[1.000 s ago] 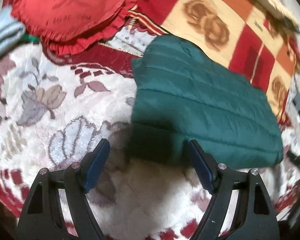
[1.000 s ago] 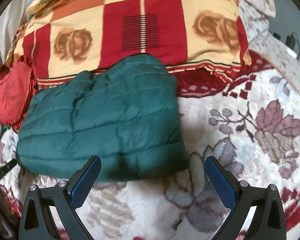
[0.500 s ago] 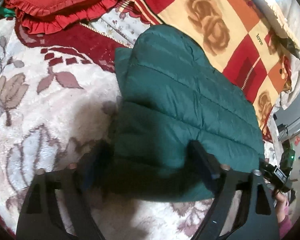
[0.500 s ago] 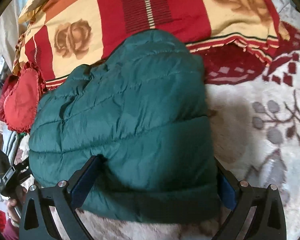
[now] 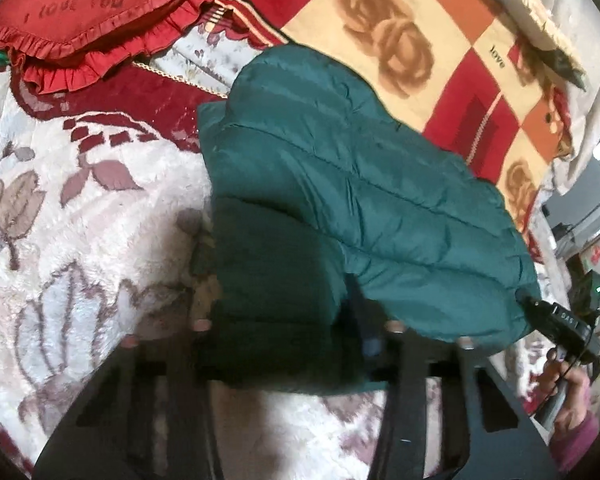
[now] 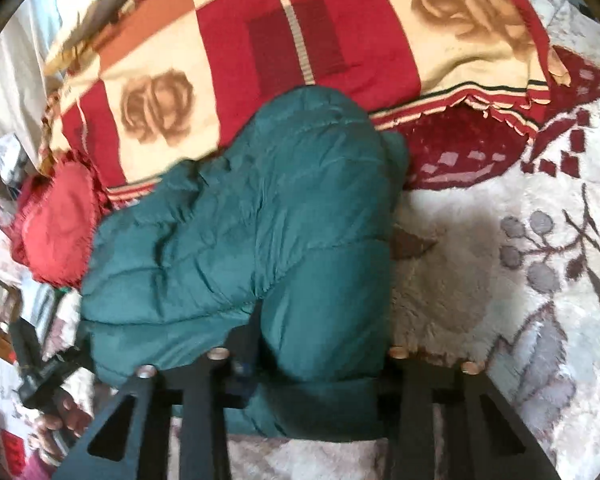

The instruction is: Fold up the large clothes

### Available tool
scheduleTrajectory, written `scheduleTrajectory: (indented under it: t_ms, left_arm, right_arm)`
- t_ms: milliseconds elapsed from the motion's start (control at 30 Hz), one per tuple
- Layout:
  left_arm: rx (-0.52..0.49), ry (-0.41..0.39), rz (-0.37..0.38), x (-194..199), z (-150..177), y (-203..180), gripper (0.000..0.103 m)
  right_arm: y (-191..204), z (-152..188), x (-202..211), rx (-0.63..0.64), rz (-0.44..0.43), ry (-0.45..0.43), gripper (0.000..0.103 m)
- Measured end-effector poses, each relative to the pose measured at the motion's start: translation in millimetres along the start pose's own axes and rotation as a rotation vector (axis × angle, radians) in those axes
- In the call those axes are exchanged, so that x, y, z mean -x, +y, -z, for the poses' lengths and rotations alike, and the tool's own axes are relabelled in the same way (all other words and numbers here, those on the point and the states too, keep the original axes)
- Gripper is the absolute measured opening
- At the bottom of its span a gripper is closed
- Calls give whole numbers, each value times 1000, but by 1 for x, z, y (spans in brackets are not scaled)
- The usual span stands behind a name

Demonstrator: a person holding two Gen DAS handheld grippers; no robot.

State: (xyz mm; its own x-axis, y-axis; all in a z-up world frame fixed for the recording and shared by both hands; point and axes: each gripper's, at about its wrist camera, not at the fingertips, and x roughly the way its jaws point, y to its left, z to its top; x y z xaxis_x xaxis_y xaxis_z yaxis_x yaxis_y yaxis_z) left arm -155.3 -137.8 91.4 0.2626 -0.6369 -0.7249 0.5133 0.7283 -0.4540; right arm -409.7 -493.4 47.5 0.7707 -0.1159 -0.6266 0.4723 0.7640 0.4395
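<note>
A folded dark green quilted puffer jacket (image 5: 340, 184) lies on a floral plush blanket; it also shows in the right wrist view (image 6: 252, 232). My left gripper (image 5: 284, 332) has its jaws pressed in on the jacket's near left end, bunching the fabric between them. My right gripper (image 6: 316, 356) has its jaws pressed in on the jacket's near right end in the same way. Both fingertips are partly buried in the fabric. The right gripper and the hand holding it also show at the edge of the left wrist view (image 5: 560, 320).
A red heart-shaped ruffled cushion (image 5: 84, 12) lies at the back left. A red, cream and orange rose-patterned blanket (image 6: 300, 40) lies behind the jacket. The white and maroon floral plush blanket (image 5: 80, 220) covers the surface around it. Clutter stands at the far sides.
Both grippers moved forward onto the jacket's near edge and closed on it. The jacket's ends now bunch up between the jaws.
</note>
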Motion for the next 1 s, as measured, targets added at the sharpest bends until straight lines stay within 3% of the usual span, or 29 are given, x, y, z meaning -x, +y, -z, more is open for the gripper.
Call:
scheduleTrajectory:
  t_ms: [367,533,600,633,667,767,867,1000]
  left_arm:
    - [-83,17,57,70,35,-9,32]
    - [-91,73,25,76,64,-2,32]
    - [-87,86,-11,70,71,-1,37]
    - [-74,88,-33,67,72,-1,42]
    - [-65,88,-45,66,73,-1,45]
    - [-63,71,-94,70,72,-7,52]
    - [-91,55,-148,81,75,-11,56]
    - [-94,3,-216,101,77,-19,56]
  right_arm:
    - [6,48,63,14,-72,30,28]
    - [2,82,72,11,-50,95,30]
    - [-2,88,64,-3,20,112,41]
    - [-4,89,60,-12,62,116,58]
    - [-4,89,59,-14,102,111,65]
    - [5,89,63,42,180,89,71]
    - [21,90,76,138,311,48,78]
    - [40,88,99,160,345,-12,78]
